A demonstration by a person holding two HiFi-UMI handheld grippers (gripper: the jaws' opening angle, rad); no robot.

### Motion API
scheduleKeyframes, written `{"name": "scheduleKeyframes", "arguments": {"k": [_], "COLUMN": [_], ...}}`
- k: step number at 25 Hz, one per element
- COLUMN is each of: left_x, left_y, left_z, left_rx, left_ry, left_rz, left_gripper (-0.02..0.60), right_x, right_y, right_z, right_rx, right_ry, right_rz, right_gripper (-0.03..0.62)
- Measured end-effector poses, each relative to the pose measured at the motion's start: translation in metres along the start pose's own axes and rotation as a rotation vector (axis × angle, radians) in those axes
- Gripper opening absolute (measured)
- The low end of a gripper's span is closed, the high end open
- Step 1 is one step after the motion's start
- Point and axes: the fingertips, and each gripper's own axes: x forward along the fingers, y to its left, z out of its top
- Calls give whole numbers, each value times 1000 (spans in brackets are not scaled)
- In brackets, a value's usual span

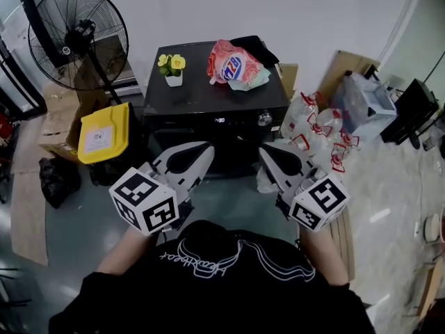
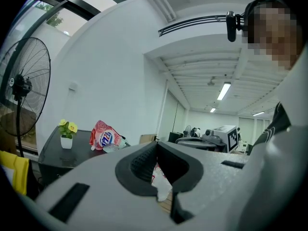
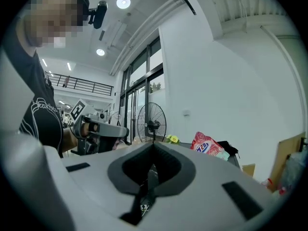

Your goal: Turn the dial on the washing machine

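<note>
The black washing machine [image 1: 208,99] stands against the white wall ahead of me, its flat top carrying a few things. To its left a tall black fan [image 1: 78,30] stands on the floor, and below the fan, close by the machine's left side, is a yellow bin [image 1: 103,133]. A heap of clear plastic bags [image 1: 316,127] with red print lies against the machine's right side.

I hold my left hand-held gripper [image 1: 208,147] and my right hand-held gripper [image 1: 263,152] side by side and pointed level at the machine's front, both short of it and touching nothing. In the left gripper view the left hand-held gripper [image 2: 156,146] is clenched, tips pressed together with nothing between them. The right hand-held gripper [image 3: 153,148] is the same in its own view, clenched and empty.

On the machine's top a red and white detergent bag [image 1: 233,65] lies toward the back right, and a small white pot of yellow flowers [image 1: 172,67] stands upright toward the back left. On the front panel sits a small lit display [image 1: 220,120]. The silver dial [image 1: 264,119] is just right of it, at the panel's right end, above my right tips and clear of them.
</note>
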Motion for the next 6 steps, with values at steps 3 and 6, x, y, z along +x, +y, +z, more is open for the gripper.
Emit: {"name": "scheduleKeyframes", "arguments": {"k": [3, 6], "left_x": [5, 11], "left_y": [2, 3], "left_z": [-3, -6], "left_rx": [-7, -8], "left_ry": [1, 1], "left_rz": [-1, -6], "left_gripper": [5, 5], "right_x": [-1, -2], "right_y": [-3, -9], "right_z": [-4, -11], "right_rx": [-8, -11], "right_ry": [8, 19], "right_rz": [-11, -25], "right_gripper": [4, 5]}}
